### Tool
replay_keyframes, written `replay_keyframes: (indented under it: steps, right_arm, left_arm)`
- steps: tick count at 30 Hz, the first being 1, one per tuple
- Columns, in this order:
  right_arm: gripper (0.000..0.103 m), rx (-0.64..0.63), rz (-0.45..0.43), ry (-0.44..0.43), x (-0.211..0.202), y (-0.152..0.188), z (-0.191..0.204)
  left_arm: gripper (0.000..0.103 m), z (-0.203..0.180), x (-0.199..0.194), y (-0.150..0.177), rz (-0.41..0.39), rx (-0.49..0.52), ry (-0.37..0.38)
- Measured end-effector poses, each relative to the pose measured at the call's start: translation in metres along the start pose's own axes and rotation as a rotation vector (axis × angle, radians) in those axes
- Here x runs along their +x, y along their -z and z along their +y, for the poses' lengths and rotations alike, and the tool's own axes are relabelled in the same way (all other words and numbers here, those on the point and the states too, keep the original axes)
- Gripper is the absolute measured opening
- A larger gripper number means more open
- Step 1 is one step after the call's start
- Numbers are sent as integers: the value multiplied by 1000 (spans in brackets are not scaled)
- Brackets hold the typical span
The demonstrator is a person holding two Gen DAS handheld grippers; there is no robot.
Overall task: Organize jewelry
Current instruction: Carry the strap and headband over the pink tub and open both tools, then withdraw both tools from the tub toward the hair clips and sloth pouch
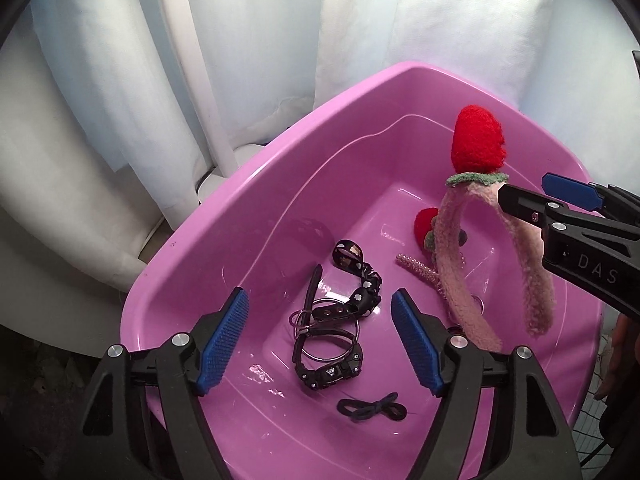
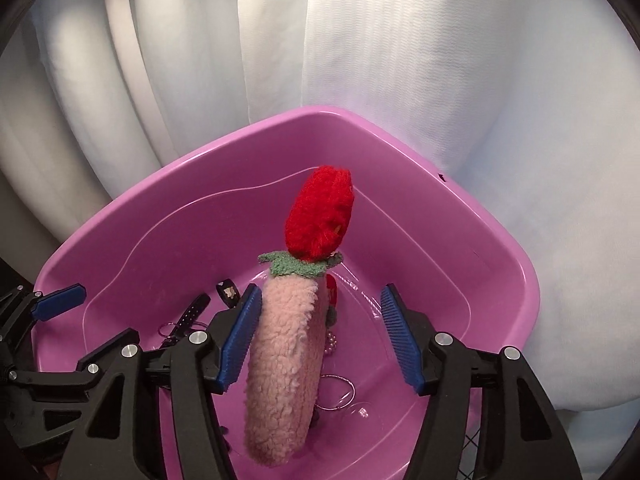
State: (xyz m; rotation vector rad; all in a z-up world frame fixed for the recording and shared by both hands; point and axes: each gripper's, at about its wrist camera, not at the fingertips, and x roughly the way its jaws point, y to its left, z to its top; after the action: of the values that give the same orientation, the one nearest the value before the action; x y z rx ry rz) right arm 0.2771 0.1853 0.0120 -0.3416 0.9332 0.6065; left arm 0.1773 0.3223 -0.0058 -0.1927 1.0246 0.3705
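The left tool (image 1: 320,340) hangs over the near left part of a pink tub (image 1: 248,184), its blue pads spread wide with nothing between them. Below it on the tub floor lie a tangle of black straps and metal rings (image 1: 328,328), and nearer the front edge a small dark hair tie (image 1: 370,411). Toward the middle lies a pearl hair clip (image 1: 418,272). Further right, a fluffy pink headband (image 2: 280,368) with red strawberries (image 2: 320,216) stands on its ends inside the tub. The right tool (image 2: 316,340) is also spread; the band lies against its left pad (image 2: 240,340), and the right pad stands clear.
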Motion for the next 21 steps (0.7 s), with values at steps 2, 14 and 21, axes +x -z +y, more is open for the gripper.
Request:
replay_keyframes:
  steps: [2,14,21]
  right_arm:
    - [60,8,-4,-1,-3,1,-2]
    - [60,21,-40,-5,-25,14,-8]
    - [61,30,-70,-17,-45,27,-14]
  left_arm:
    - [74,-2,1,1,1,-2,0]
    - [75,-8,-15,12,-25,-3,1]
    - [75,-13,-28,20,-50,-5,-3]
